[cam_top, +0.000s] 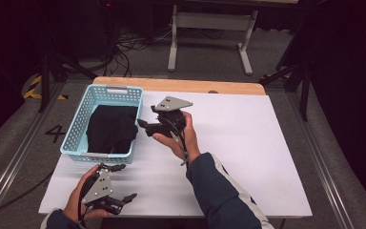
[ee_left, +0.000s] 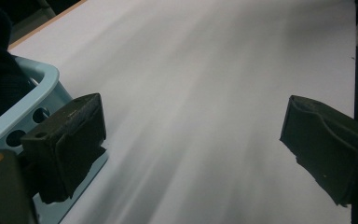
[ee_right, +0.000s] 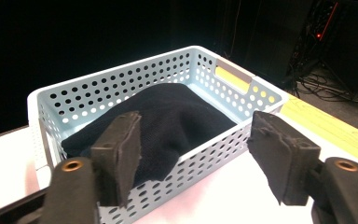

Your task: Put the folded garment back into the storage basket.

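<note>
Right gripper [cam_top: 145,125], jaws spread wide and empty, hovers beside the long side of a light blue basket [cam_top: 79,128] at the left of a white table [cam_top: 248,157], pointed toward the black cloth [cam_top: 112,128] bundled inside. Seen from the right gripper view, the cloth [ee_right: 168,123] sits heaped in the perforated basket [ee_right: 242,95], one corner draped over the near wall, and the gripper's two pads frame it from just outside the rim. Left gripper [cam_top: 119,183], also wide open and holding nothing, rests low near the table's front edge, just below the basket's near corner; its own view looks across bare table with that corner [ee_left: 37,100] beside its jaw.

Judging by the pose, the cloth lies in the basket with neither gripper touching it, so either a reach to lift it out is about to begin or it has just been let go there. A pick would call for the right gripper to clear the wall, dip into the heap and close on a fold thick enough to hold.

White sheeting covers the table, with a strip of bare wood [cam_top: 181,85] along the far edge. Grey carpet, loose cables [cam_top: 124,52] and a white desk frame [cam_top: 209,33] fill the dim room behind.
</note>
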A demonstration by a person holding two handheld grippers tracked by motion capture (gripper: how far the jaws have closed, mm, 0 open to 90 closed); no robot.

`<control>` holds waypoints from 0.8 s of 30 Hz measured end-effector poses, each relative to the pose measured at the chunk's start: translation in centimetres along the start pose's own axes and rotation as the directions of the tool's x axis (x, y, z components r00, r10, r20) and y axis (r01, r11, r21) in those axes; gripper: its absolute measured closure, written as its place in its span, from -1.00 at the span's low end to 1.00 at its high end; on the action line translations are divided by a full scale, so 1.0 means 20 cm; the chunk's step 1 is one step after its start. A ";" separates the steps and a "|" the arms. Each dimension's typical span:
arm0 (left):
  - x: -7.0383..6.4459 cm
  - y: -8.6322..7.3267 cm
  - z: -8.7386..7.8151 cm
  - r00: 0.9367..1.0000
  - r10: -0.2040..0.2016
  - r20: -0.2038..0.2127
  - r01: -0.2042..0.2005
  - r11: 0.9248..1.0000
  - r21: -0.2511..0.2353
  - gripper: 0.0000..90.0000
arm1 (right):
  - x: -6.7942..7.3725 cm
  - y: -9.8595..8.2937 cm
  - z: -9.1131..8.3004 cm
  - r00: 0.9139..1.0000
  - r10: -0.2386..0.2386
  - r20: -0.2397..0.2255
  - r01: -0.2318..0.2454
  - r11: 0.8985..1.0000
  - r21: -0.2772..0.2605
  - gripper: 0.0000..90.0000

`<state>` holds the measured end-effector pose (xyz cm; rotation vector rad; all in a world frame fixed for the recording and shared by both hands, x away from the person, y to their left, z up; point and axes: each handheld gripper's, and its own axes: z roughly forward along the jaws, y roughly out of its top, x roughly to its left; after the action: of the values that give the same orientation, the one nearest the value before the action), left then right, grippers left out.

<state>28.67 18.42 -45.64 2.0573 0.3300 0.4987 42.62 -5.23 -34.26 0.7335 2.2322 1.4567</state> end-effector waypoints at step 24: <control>0.00 0.00 0.00 1.000 0.007 -0.001 -0.007 1.000 0.008 -0.84 | -0.02 -0.03 -0.07 0.995 -0.050 0.083 0.047 0.998 0.037 -0.75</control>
<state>28.67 18.37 -45.70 2.0666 0.3260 0.5039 41.94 -6.65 -34.29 0.7332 2.2021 1.3422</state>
